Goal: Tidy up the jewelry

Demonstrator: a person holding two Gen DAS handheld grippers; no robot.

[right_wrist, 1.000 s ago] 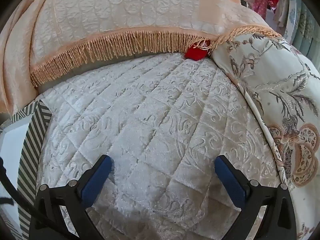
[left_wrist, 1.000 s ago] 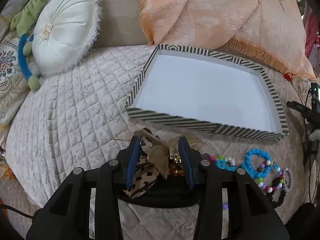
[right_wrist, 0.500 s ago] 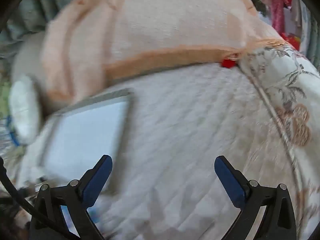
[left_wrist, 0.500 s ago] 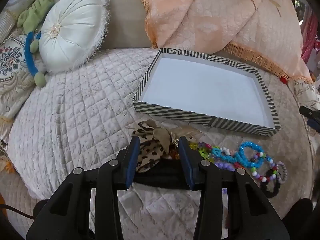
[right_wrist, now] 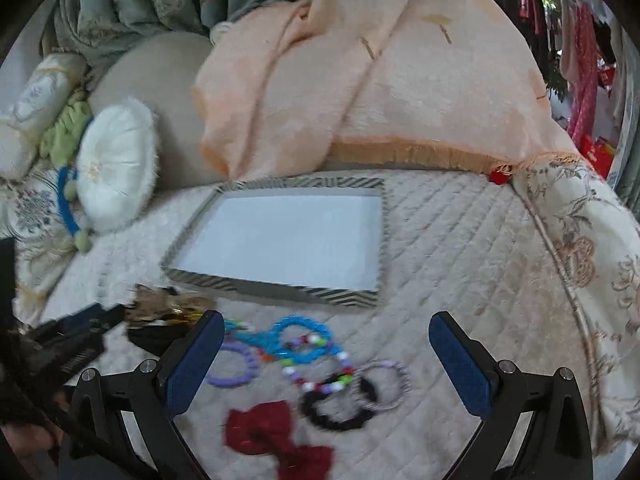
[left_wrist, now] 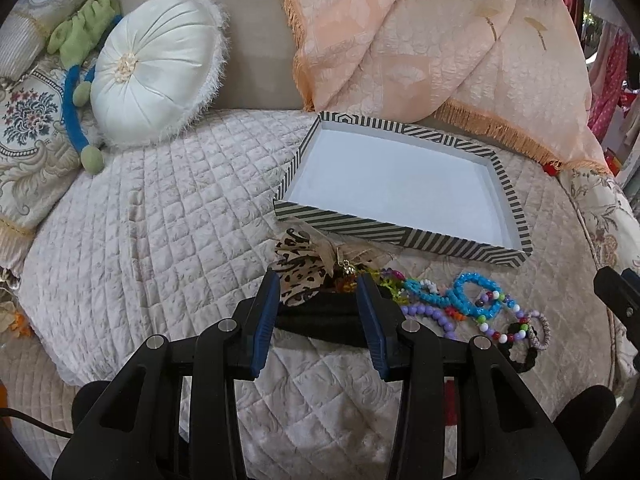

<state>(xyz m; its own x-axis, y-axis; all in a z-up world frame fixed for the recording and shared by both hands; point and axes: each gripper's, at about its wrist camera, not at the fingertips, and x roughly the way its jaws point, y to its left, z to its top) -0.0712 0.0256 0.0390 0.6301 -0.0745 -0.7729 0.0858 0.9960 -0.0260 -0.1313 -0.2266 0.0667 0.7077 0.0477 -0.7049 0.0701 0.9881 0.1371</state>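
We are over a quilted cream bedspread (left_wrist: 160,216) heaped at the back with cushions and a peach fringed throw (left_wrist: 420,52). On it lies the striped tray (left_wrist: 400,236), its white floor bare. Just in front of it is the jewelry: a leopard-print bow (left_wrist: 298,268) on a black band (left_wrist: 320,316), then a tangle of beaded bracelets (left_wrist: 468,300) running right, with a red bow (right_wrist: 276,436) nearest us in the right wrist view.

The left gripper (left_wrist: 318,312) has its pads pressed on either end of the black band, holding it at a middling width. The right gripper (right_wrist: 320,360) hangs over the bracelets with its fingers spread wide and nothing between them.

We judge everything here light and limp (the beads likely slippery, and prone to drag their neighbours along). The band looks like the firmest hold on the bow; a bracelet is best pinched across one strand of its loop.
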